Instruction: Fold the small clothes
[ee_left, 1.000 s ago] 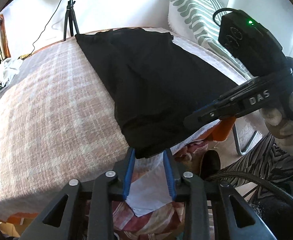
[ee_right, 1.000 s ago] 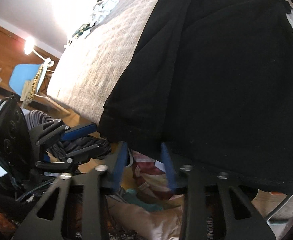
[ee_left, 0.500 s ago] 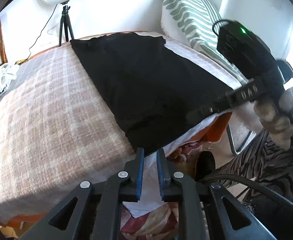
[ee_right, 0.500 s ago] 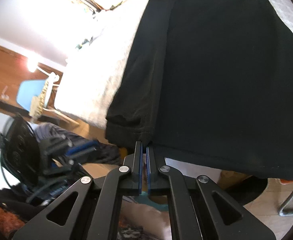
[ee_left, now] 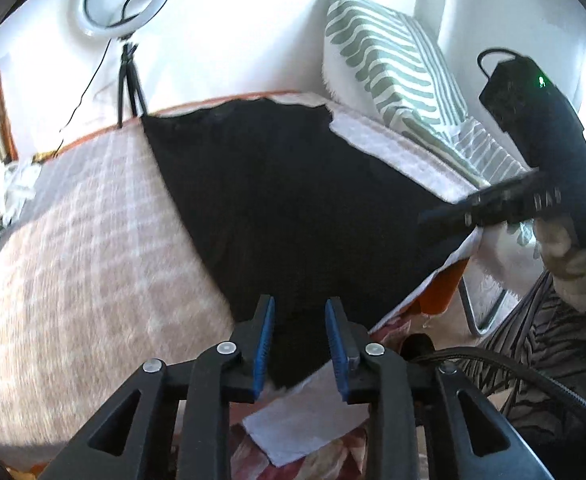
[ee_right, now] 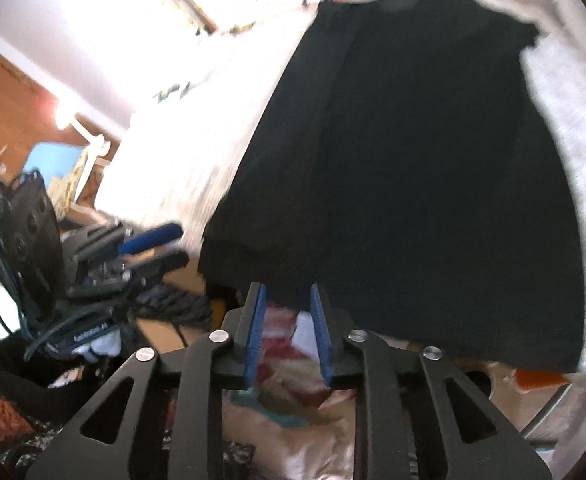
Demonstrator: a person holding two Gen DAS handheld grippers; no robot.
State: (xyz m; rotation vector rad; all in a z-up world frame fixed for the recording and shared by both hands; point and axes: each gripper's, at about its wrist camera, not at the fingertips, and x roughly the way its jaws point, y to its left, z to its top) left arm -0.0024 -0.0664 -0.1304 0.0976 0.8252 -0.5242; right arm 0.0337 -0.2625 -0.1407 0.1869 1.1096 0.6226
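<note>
garment: a black shirt [ee_left: 293, 208] lies spread on the bed [ee_left: 85, 264], its near hem at the bed's front edge, its far end up by the striped pillow [ee_left: 389, 68].
left gripper [ee_left: 299, 344]: my jaws are opening; the near corner of the hem lies between the blue pads [ee_left: 264, 344], but they do not press on it.
right gripper [ee_right: 285, 336]: these jaws are opening too, parted just short of the hem, nothing between them as far as the blur lets me judge.
step in hand: i judge i am lining up on the two near corners of the hem, ready to lift them toward the far end.
doing it well: close each pair squarely on the hem, deep enough to catch both layers, not just the top one.
doing it well: raise both corners level and together so the fold line runs straight across.
risk: thin cloth may slip from a shallow pinch, and the front edge hangs near the drop off the bed.
</note>
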